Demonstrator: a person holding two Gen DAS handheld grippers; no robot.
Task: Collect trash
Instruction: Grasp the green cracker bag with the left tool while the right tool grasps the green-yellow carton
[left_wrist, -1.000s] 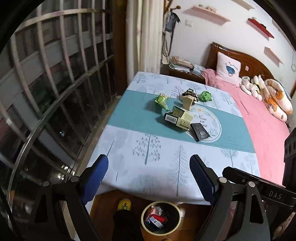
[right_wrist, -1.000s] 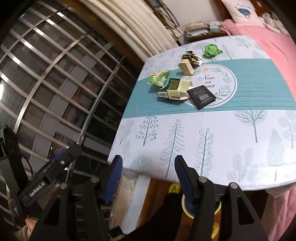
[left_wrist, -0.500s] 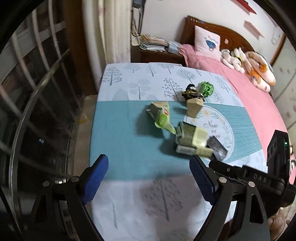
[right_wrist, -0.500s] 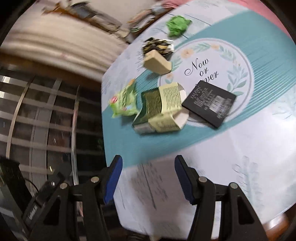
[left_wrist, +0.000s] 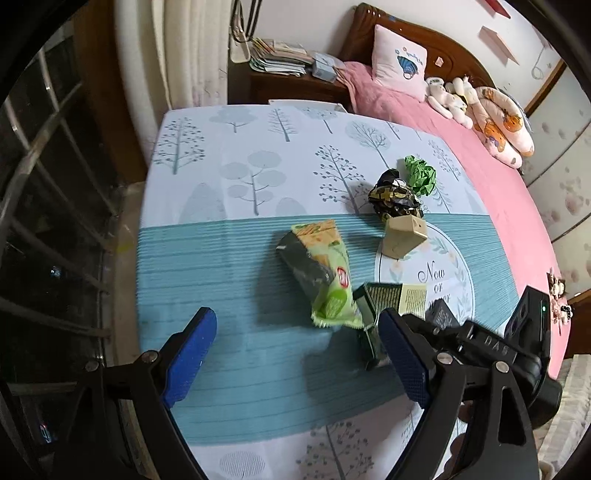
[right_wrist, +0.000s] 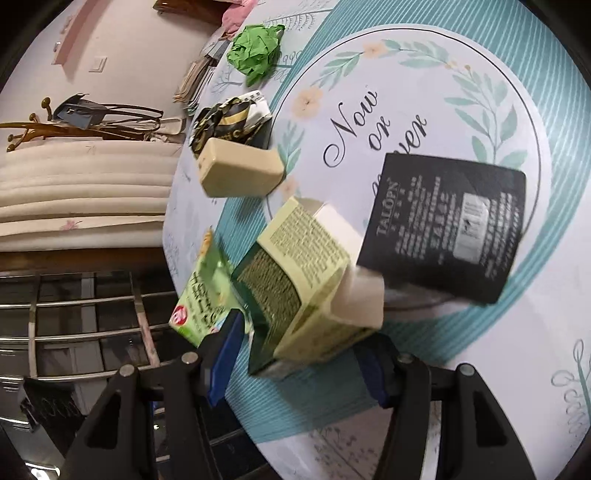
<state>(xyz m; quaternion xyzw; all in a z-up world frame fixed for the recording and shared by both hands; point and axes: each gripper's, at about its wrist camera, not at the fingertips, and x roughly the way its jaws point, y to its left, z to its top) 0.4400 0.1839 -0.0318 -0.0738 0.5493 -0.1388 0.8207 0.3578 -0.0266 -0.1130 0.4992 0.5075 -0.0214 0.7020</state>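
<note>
Trash lies clustered toward the bed-side half of the table (left_wrist: 207, 258), on its teal band and printed round emblem. Left gripper (left_wrist: 295, 354) hangs spread wide and empty over the teal band, its right finger covering part of the green carton (left_wrist: 384, 297) and most of the black packet (left_wrist: 441, 314). Just beyond its fingertips lies the green snack wrapper (left_wrist: 325, 273). Farther toward the table's far edge sit the beige box (left_wrist: 402, 236), the black-and-gold wrapper (left_wrist: 395, 195) touching it, and the crumpled green paper (left_wrist: 419, 175).

Right gripper (right_wrist: 299, 363) is parted around the near end of the green carton (right_wrist: 306, 280); whether the pads press it is hard to tell, since the carton hides the right fingertip and the close view is blurred. The black packet (right_wrist: 447, 229) lies on the emblem, its corner tucked against the carton's open flap. The snack wrapper (right_wrist: 203, 299) is partly hidden behind the left finger.
</note>
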